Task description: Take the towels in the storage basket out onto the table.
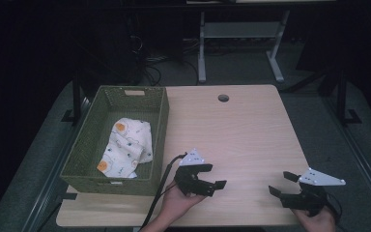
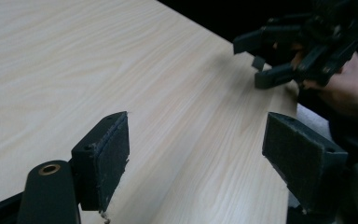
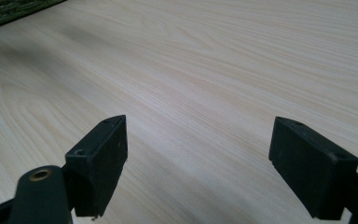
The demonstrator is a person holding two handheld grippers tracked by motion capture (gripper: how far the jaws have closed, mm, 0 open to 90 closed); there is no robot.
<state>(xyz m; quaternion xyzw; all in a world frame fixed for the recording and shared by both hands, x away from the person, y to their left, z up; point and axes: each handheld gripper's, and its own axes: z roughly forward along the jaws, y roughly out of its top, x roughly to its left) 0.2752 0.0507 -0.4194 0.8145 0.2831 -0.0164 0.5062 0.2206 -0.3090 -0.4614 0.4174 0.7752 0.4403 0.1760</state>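
Two handheld tongs over a wood counter (image 1: 251,130), both released, nothing gripped.
L tongs (image 1: 214,176) near front edge, just right of green basket (image 1: 160,121) w/ patterned cloth (image 1: 128,145) lying inside; R tongs (image 1: 282,183) well apart at front right.

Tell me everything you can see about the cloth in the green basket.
The cloth is a white, soft-looking fabric printed with small orange and green shapes. It lies crumpled and loosely folded on the floor of the green woven basket, reaching from about its middle toward the near end by the right wall. Neither gripper touches it.
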